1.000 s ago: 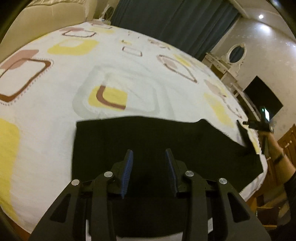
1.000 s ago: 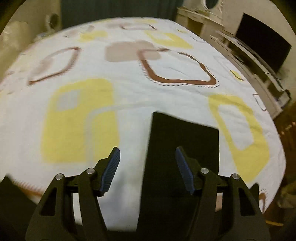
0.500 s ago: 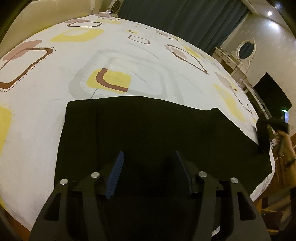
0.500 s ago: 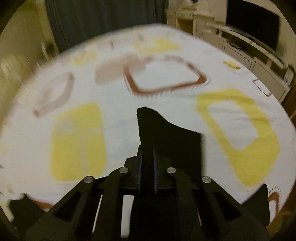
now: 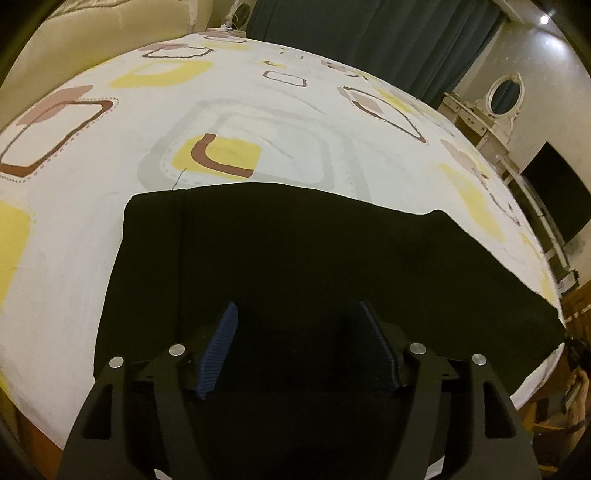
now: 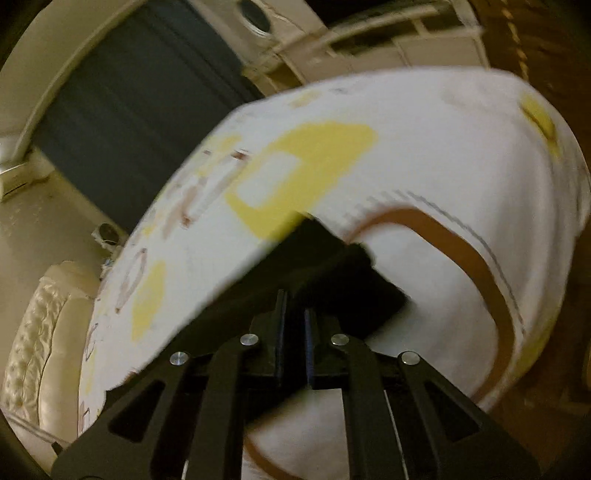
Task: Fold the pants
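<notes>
Black pants (image 5: 303,258) lie flat across the near part of a bed with a white, yellow and brown patterned sheet (image 5: 258,122). My left gripper (image 5: 297,332) is open, hovering just above the pants near their waist end, holding nothing. In the right wrist view my right gripper (image 6: 294,314) is shut on an end of the black pants (image 6: 332,269) and holds it lifted off the sheet (image 6: 424,147). That view is tilted and blurred.
A padded cream headboard (image 6: 40,332) stands at one end of the bed. Dark curtains (image 5: 369,33), a white dresser with an oval mirror (image 5: 502,96) and a black TV (image 5: 554,192) stand beyond the far side.
My right gripper closed on the pants' end and lifted it, swinging and tilting. My left gripper opened wider and moved closer over the pants.
</notes>
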The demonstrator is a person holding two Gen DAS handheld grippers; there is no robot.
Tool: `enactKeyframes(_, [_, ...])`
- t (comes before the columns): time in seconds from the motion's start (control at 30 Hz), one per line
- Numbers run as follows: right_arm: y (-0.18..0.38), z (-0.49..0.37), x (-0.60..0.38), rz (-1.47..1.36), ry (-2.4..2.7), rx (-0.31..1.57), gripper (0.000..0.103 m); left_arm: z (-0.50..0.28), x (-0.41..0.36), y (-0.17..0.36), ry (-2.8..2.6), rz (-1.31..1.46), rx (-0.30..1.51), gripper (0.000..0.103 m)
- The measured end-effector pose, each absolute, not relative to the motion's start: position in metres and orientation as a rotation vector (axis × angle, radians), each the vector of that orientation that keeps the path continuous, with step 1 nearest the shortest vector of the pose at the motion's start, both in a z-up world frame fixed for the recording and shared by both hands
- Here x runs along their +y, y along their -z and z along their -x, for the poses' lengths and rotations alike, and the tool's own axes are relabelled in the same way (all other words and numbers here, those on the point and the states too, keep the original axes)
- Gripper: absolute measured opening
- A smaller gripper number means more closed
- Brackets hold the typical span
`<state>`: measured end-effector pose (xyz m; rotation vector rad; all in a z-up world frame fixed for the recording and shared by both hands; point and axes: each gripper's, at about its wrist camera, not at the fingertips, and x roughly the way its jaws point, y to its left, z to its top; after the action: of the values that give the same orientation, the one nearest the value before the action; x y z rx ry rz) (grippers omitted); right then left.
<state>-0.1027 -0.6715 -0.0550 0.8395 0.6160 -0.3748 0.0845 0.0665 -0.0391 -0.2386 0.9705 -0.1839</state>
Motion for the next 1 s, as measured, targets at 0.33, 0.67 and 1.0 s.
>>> enactKeyframes(0.33, [0.072, 0.125, -0.683, -1.077, 0.338, 0.555, 0.048, -0.079, 0.051, 0.041, 0.148, 0.159, 0.959, 0.074])
enactKeyframes(0.67, [0.064, 0.095, -0.701, -1.034, 0.272, 0.494, 0.014, -0.077, 0.057, 0.039, 0.141, 0.234, 0.959, 0.074])
enactKeyframes(1.0, [0.095, 0.110, -0.717, -1.115, 0.262, 0.490, 0.017, -0.074, 0.048, 0.042, 0.148, 0.173, 0.953, 0.075])
